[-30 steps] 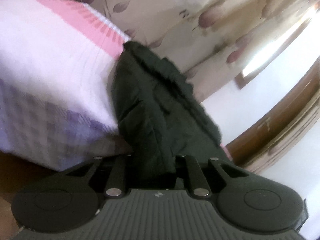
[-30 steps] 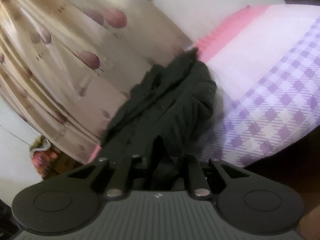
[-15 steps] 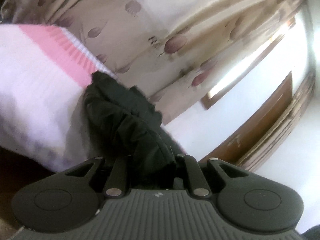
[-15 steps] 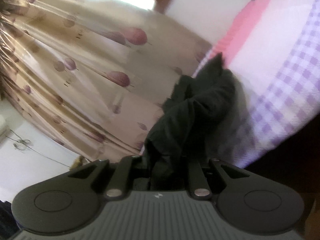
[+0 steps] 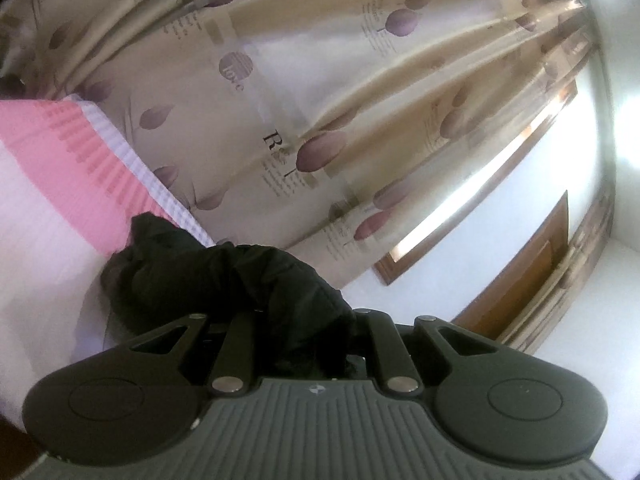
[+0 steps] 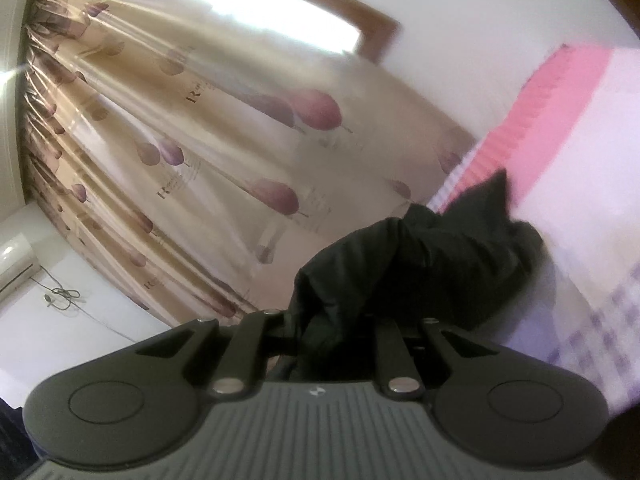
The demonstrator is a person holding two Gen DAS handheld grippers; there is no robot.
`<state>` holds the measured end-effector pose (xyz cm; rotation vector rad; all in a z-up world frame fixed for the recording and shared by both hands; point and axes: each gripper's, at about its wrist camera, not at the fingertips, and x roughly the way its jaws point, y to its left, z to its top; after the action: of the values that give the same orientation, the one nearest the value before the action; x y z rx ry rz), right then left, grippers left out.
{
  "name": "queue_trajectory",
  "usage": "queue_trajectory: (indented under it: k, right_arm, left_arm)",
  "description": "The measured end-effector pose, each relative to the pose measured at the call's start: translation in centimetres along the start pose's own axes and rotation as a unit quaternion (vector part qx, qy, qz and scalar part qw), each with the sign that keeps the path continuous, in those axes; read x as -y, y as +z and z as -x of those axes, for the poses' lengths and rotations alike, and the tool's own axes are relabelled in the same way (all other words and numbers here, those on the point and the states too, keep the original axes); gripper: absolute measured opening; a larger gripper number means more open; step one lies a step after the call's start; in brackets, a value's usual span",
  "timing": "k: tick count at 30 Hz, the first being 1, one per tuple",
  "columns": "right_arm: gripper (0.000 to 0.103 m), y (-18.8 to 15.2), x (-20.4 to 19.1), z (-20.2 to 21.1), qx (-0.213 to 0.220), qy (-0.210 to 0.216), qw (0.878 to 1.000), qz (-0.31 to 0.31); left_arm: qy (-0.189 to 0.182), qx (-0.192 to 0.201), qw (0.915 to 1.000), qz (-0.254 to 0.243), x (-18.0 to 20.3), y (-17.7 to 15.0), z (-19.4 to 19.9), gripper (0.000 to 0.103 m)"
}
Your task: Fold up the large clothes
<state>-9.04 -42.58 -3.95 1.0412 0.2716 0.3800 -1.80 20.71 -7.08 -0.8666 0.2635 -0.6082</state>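
Black garment (image 5: 224,280) bunched between both grippers, far end touching bed (image 5: 44,240) at 10 o'clock in left view, 2 o'clock in right view. Left gripper (image 5: 304,344): jaws pinching the cloth. Right gripper (image 6: 332,340): jaws also pinching it. Beyond, at 12 o'clock, patterned curtain (image 5: 320,100).

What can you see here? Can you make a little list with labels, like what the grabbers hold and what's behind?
garment: black garment, bunched up
left gripper: jaws shut on the black garment
right gripper: jaws shut on the black garment
garment's far end: resting on the bed
bedding: pink band, white, purple checks
behind: beige curtain with purple tulip prints
also seen: wood-framed window
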Motion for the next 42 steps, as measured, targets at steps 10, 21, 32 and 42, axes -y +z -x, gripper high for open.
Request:
queue_trajectory:
  k: [10,21,32,42]
  right_arm:
    - [0.014,5.9,1.2,-6.8,0.003,-0.006,1.0,0.005]
    - [0.014,11.8,5.3,-17.6,-0.005,-0.061,0.998,-0.001]
    - [0.016,12.7,13.6,-26.2,-0.021,-0.145,0.988,-0.039]
    - [0.022,11.5,18.1,-29.0,-0.006,-0.145,0.986,-0.084]
  left_arm:
    - [0.036,0.017,0.9992,-0.004,-0.7,4.4,-6.7,0.017]
    - [0.094,0.015,0.9954,-0.012,-4.3,7.7,-18.5,0.019]
    - [0.178,-0.012,0.9836,-0.03,-9.9,7.3,-26.4,0.023]
    - [0.204,-0.011,0.9781,-0.041,-11.3,6.3,-29.0,0.06]
